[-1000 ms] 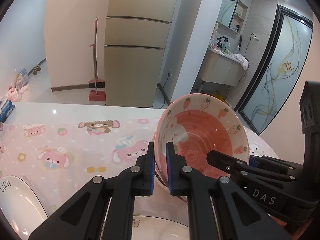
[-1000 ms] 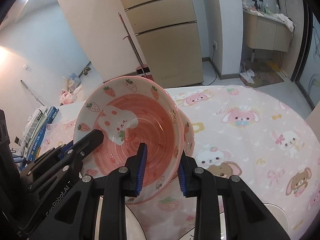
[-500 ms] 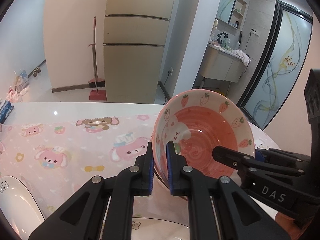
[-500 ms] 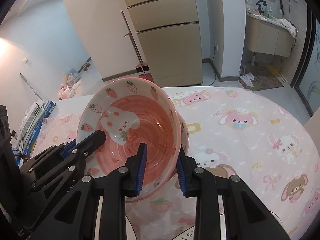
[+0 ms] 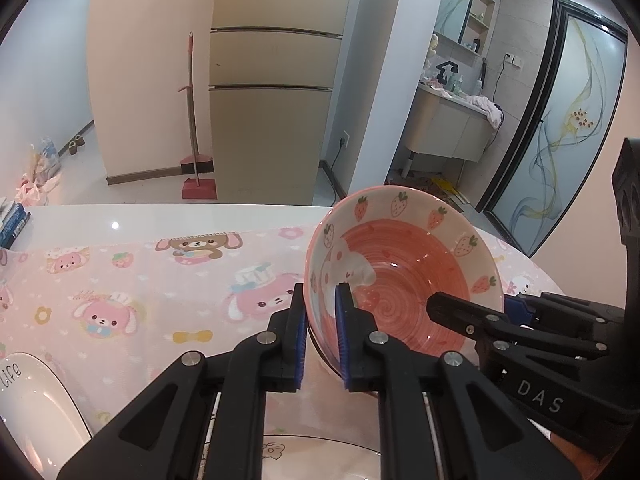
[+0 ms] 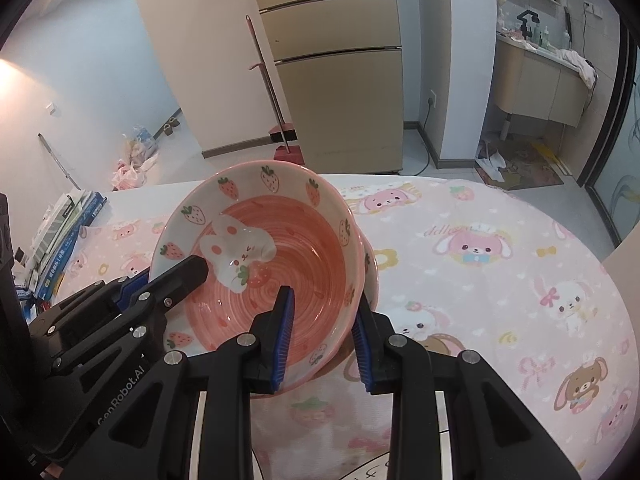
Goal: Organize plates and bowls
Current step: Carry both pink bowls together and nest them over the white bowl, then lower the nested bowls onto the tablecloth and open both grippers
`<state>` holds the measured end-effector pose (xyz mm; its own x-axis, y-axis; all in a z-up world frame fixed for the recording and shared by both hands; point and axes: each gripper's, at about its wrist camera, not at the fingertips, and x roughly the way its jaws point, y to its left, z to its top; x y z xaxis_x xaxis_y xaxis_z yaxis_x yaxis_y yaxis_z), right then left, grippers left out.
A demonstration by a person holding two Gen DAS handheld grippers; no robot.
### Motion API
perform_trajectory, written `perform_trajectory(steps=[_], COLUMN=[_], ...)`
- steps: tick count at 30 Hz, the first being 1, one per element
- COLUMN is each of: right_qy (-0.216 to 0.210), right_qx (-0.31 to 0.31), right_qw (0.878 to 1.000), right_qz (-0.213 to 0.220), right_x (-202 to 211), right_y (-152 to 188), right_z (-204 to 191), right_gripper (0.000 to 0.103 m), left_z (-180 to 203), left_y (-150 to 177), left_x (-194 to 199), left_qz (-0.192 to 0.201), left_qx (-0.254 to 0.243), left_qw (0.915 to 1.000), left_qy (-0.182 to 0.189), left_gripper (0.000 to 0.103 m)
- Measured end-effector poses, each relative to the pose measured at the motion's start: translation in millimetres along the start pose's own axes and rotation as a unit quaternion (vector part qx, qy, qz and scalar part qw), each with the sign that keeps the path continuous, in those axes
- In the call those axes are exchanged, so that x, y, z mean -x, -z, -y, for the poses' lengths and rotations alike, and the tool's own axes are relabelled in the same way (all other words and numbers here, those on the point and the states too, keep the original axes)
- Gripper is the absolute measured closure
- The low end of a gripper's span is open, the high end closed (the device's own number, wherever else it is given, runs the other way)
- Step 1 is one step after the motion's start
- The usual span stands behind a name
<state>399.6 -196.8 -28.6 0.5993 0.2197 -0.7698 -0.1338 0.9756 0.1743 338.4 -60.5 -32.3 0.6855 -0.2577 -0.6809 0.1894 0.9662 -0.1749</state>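
Note:
A pink bowl [image 5: 404, 280] with strawberries and a white rabbit inside hangs tilted just over the pink cartoon tablecloth [image 5: 120, 280]. It sits nested in a second pink bowl [image 6: 373, 268], whose rim shows just outside it. My left gripper [image 5: 320, 296] has the bowl's near-left rim between its blue pads, which still touch it as the jaws are opening. My right gripper [image 6: 322, 300] is shut on the opposite rim [image 6: 344, 312], one pad inside and one outside. Each view shows the other gripper's finger reaching over the bowl's edge.
A white plate with lettering [image 5: 28, 404] lies at the lower left, and another white plate [image 5: 320, 456] sits under my left gripper. Books [image 6: 60, 236] are stacked at the table's left edge. Beyond the table stand a fridge [image 5: 272, 92] and a broom [image 5: 194, 120].
The bowl has tipped from steeply tilted to flatter and sunk toward the tablecloth, with both grippers staying on its rim. The left jaws stand slightly wider.

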Motion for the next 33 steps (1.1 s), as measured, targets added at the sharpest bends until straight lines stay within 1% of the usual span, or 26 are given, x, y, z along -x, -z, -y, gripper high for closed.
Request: perform_trajectory(steps=[6,9,11,17,21,23,28,30,33], right_qy=[0.003,0.023,0.023,0.026,0.054,0.060,0.057,0.058,0.061], right_qx=[0.002,0.003,0.003,0.003,0.018,0.021,0.015,0.018,0.020], right_qw=[1.000,1.000,1.000,1.000,0.998,0.998,0.998,0.998,0.998], right_qz=[0.003,0.007,0.007,0.010,0.018,0.019,0.016,0.015,0.015], right_x=[2.9,4.0,3.9,5.9,8.4,8.6,5.8,4.2,3.8], right_y=[-1.1,-1.6,-1.6,-2.9,-2.6,-2.8,-3.6,-3.7,-3.6], right_z=[-0.1,0.3,1.7,1.6,-1.8,-0.5,6.4,7.1,6.1], right_gripper=[0.072,0.082,0.083,0.084,0.087,0.087,0.088,0.088,0.088], left_z=[2.3,4.5,4.7,2.8,5.1,7.2,8.2,7.4,3.4], left_y=[-0.9,-0.5,-0.6,-0.5,0.0,0.6,1.3,1.3,-0.1], left_x=[-1.4,-1.9,-1.3,-1.2,-1.2,-1.2,-2.1,-2.2,-2.3], left_qz=[-0.002,-0.002,0.000,0.000,0.001,0.001,0.004,0.004,0.001], left_qx=[-0.011,-0.014,-0.014,-0.013,-0.023,-0.028,-0.033,-0.033,-0.021], left_qw=[0.9999,0.9998,0.9998,0.9999,0.9996,0.9994,0.9991,0.9991,0.9996], left_qy=[-0.008,-0.014,-0.012,-0.006,-0.016,-0.021,-0.026,-0.028,-0.017], left_gripper=[0.091,0.091,0.091,0.091,0.091,0.091,0.091,0.093,0.093])
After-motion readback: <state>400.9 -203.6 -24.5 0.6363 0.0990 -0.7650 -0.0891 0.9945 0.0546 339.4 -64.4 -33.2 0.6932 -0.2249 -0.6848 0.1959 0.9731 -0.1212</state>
